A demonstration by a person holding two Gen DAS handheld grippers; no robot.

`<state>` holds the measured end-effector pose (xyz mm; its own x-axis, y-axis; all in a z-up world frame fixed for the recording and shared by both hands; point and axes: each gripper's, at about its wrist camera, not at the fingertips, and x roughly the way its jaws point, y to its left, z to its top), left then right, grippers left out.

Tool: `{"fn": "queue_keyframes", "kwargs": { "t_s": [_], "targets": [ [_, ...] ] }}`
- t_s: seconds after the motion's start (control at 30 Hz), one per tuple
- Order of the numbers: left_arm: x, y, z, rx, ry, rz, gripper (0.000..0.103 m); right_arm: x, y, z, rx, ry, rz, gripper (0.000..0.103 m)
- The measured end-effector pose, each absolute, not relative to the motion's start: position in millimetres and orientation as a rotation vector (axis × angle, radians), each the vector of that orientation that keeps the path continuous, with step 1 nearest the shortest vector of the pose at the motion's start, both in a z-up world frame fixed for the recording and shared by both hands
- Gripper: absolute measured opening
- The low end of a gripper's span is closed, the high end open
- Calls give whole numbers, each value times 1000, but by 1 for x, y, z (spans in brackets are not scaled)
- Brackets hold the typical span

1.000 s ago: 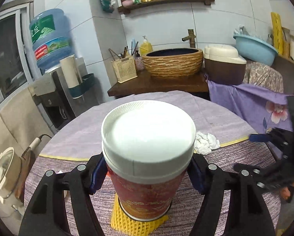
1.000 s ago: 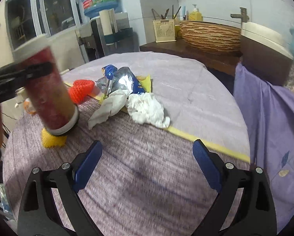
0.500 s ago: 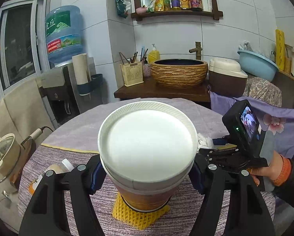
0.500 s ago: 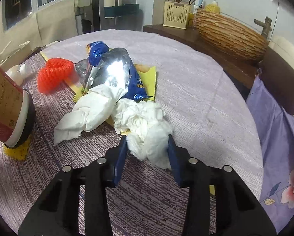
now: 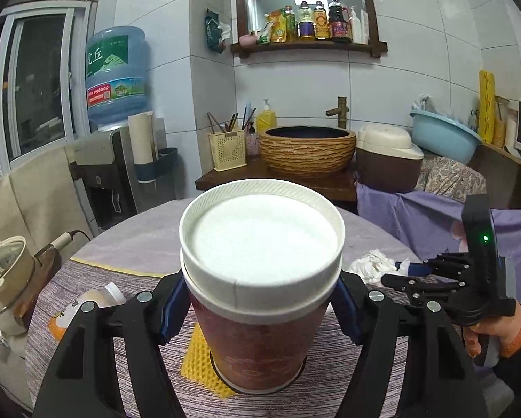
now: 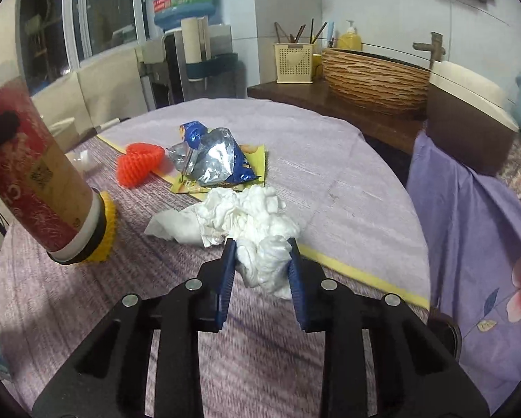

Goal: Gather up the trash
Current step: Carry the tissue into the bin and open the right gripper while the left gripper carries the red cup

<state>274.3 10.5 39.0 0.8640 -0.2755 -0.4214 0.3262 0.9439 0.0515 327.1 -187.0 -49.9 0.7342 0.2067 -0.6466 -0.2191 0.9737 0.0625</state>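
Cup [image 5: 260, 299] upright in left gripper [image 5: 260, 308]

One cup [image 5: 260, 299], two tissues [image 6: 260, 237], two foam nets [image 6: 138, 163].

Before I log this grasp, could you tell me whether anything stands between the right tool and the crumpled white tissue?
Nothing visible does. The crumpled white tissue already sits between the right tool's blue pads, whose jaws are closing on it. The silver snack wrapper and orange foam net lie farther back on the table, clear of it.
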Motion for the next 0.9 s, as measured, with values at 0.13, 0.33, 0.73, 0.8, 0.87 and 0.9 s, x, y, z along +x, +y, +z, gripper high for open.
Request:
{"fn": "queue_keyframes", "kwargs": {
  "t_s": [0.13,0.33,0.73,0.8,0.87,0.9],
  "targets": [
    [257,-5,41,98,414,-357,68,296,-203,-48,-11,676,182,30],
    [231,-39,34,79,418,-440,68,244,-243,-50,64,650,130,30],
    [206,-139,16,65,443,-649,68,194,-346,-83,209,671,-100,30],
    [206,-156,14,73,445,-671,68,193,-365,-99,249,702,-146,30],
    [205,-169,12,75,447,-692,68,197,-378,-116,277,741,-177,30],
    [205,-174,11,77,448,-698,68,199,-385,-129,291,770,-196,30]
  ]
}}
